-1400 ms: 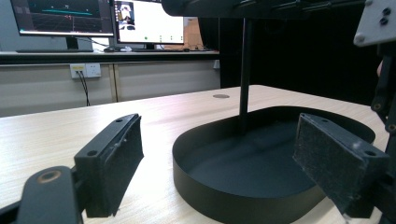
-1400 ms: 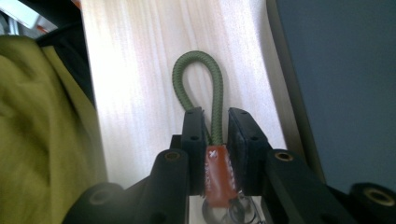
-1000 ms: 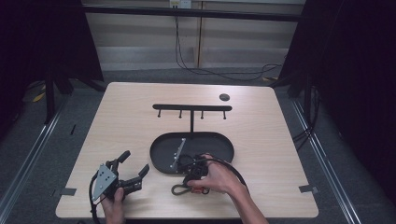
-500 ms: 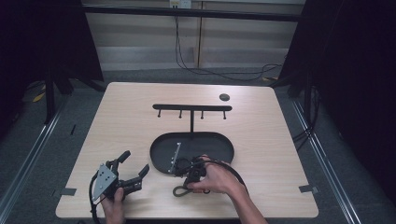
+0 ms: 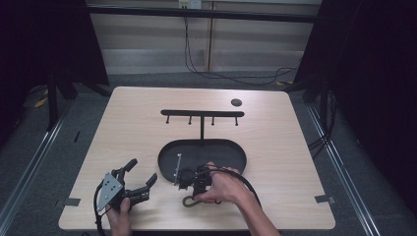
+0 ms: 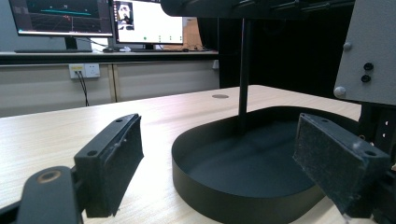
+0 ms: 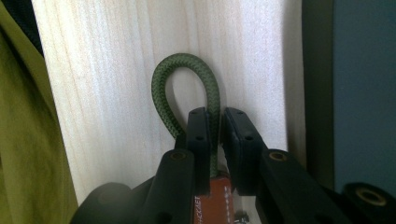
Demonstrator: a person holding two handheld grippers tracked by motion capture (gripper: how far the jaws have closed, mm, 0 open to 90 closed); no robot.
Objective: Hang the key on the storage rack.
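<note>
- Your right gripper (image 7: 214, 135) has just reopened slightly, yet clamps the green braided cord loop (image 7: 187, 88) between its pads (grip looks marginal).
- Your left gripper (image 5: 140, 182) hangs released; the black oval metal tray (image 6: 243, 186) sits beyond its fingertips.

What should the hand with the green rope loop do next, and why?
Probably lift the green cord loop a little off the table. The right hand-held gripper has just been closing and pinches one side of the loop, which lies flat near the black tray. The hook rack stands beyond it.
</note>
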